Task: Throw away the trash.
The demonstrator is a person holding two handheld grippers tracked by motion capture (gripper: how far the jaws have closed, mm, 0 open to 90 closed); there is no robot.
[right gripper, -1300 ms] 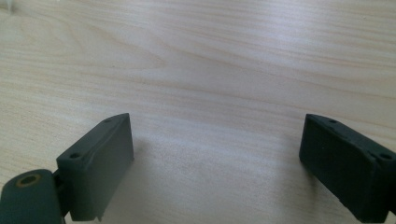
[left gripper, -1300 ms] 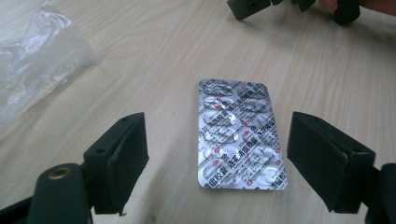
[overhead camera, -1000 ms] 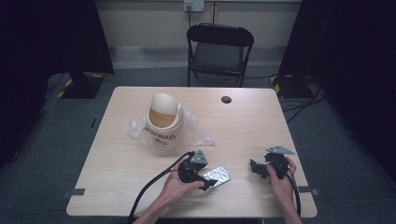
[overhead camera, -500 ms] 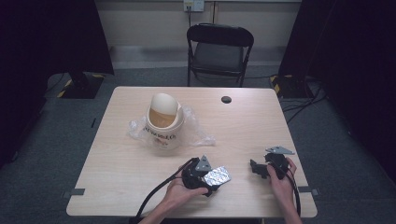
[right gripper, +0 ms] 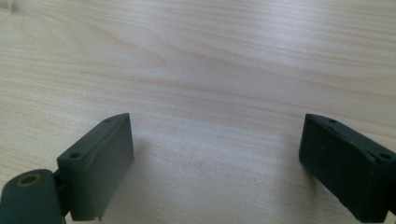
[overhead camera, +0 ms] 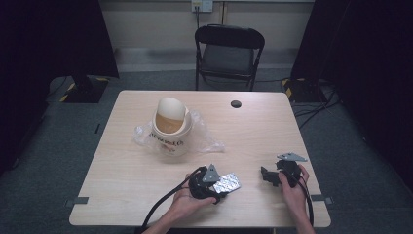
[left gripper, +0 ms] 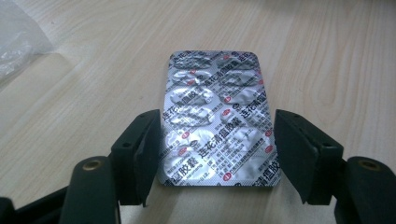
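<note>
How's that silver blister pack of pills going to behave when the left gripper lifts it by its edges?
The blister pack looks thin and flat, so probably very light. Its foil sheet may bow or buckle, since the left gripper presses on its two long edges. The shiny foil could slip, though the raised pockets should add some stiffness.

There were two grippers, left [overhead camera: 218, 191] and right [overhead camera: 267, 176], one blister pack [left gripper: 218, 119] between the left one's jaws, and beyond them one jar [overhead camera: 170, 127], one plastic bag [overhead camera: 204, 139], one chair [overhead camera: 229, 51] and one black disc [overhead camera: 236, 104].
</note>
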